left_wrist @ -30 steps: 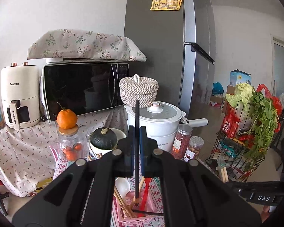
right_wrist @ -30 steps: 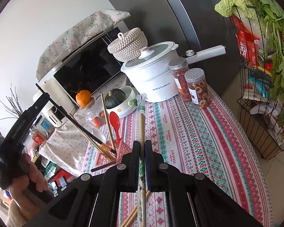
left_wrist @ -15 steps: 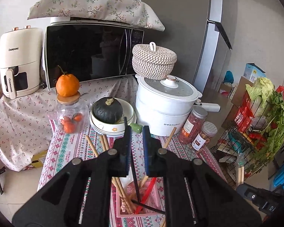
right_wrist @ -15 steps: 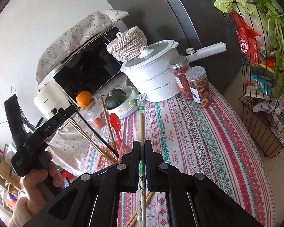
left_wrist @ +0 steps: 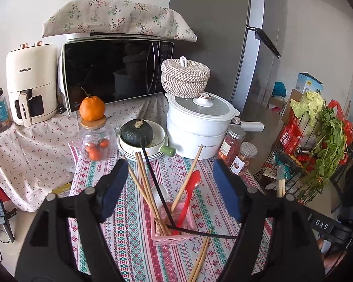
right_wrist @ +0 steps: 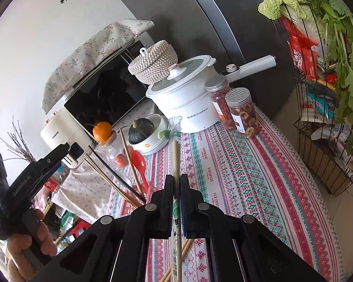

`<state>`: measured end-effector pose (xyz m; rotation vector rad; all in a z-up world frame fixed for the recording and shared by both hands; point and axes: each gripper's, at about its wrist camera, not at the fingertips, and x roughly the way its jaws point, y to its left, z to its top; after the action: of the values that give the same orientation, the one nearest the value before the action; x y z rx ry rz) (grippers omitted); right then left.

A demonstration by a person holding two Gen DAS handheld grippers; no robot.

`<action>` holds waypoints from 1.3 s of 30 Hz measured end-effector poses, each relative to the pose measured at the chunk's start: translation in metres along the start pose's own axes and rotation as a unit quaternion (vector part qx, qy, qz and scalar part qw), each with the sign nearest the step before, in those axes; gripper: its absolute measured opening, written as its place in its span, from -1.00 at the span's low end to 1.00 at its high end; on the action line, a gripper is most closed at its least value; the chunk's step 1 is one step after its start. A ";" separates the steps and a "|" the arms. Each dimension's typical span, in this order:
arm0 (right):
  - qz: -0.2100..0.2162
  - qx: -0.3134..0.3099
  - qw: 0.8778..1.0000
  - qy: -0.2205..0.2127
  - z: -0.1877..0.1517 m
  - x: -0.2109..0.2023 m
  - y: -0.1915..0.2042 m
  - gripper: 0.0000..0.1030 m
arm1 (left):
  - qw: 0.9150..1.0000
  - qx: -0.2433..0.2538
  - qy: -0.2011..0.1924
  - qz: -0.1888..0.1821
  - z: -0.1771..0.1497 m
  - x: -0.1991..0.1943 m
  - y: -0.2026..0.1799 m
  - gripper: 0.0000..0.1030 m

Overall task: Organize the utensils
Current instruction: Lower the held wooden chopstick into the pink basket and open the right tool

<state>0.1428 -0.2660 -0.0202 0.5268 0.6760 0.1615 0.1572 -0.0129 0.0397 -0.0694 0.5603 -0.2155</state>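
A pink utensil holder (left_wrist: 170, 231) stands on the patterned tablecloth (left_wrist: 129, 246). It holds wooden chopsticks (left_wrist: 144, 188), a black chopstick (left_wrist: 153, 176), a red spoon (left_wrist: 190, 188) and a white spoon. My left gripper (left_wrist: 169, 185) is open and empty just above and in front of the holder. A second black chopstick (left_wrist: 204, 233) lies across the holder's rim. Loose wooden chopsticks (left_wrist: 200, 258) lie on the cloth beside it. My right gripper (right_wrist: 176, 182) is shut on wrapped wooden chopsticks (right_wrist: 176, 155), held upright to the right of the holder (right_wrist: 150, 195).
A white pot (left_wrist: 197, 127), a bowl with a dark squash (left_wrist: 136, 132), a glass jar with an orange on top (left_wrist: 93, 138) and two snack jars (left_wrist: 237, 150) stand behind the holder. A microwave (left_wrist: 115, 70) is at the back. A wire rack of vegetables (left_wrist: 313, 155) stands at the right.
My left gripper opened and let go of the black chopstick, which now stands in the holder. The left gripper also tilted down and drew back. The right gripper stayed shut on its chopsticks.
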 end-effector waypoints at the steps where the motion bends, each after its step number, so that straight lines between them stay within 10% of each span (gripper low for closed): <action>1: 0.000 0.001 1.000 -0.004 0.000 -0.002 -0.001 -0.90 | 1.000 0.000 0.004 0.001 -0.004 -0.005 0.000 0.57; 27: 0.030 -0.031 0.989 -0.145 -0.008 -0.076 0.058 -0.90 | 0.977 -0.091 0.180 0.061 -0.105 -0.003 0.091 0.84; 39: -0.037 -0.094 0.967 -0.236 -0.023 0.010 0.155 -0.90 | 0.975 -0.111 0.180 0.061 -0.109 -0.021 0.135 0.84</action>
<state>0.1400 -0.1204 0.0386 0.3380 0.2107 0.0259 0.1061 0.1232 -0.0586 -0.2157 0.9469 -0.0423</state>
